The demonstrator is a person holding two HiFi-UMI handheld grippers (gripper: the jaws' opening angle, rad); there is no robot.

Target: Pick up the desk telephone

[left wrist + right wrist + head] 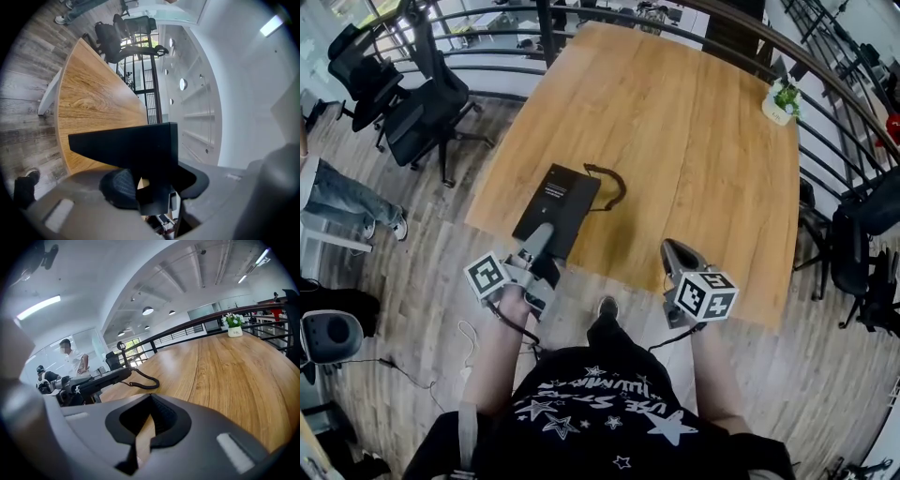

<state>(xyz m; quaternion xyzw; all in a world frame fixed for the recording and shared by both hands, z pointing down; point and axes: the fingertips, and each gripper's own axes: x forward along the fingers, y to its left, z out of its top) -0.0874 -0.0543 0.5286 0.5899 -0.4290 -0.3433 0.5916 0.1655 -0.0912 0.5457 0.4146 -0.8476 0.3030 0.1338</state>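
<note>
Left claw [542, 236]: jaws clamped on the near edge of the desk telephone [555, 204], one above the black body and one below it. The telephone extends ahead of this claw over the near left part of the counter [694, 141]. Whether it is clear of the surface cannot be told. Its coiled cord [614, 183] lies on the wood beyond the claw, to its right.

Right claw [673, 251]: jaws drawn together to a thin slit with nothing between them. It is at the counter's near edge, well apart from the telephone, which lies to its left. A potted plant [781, 99] stands far ahead of it.
</note>
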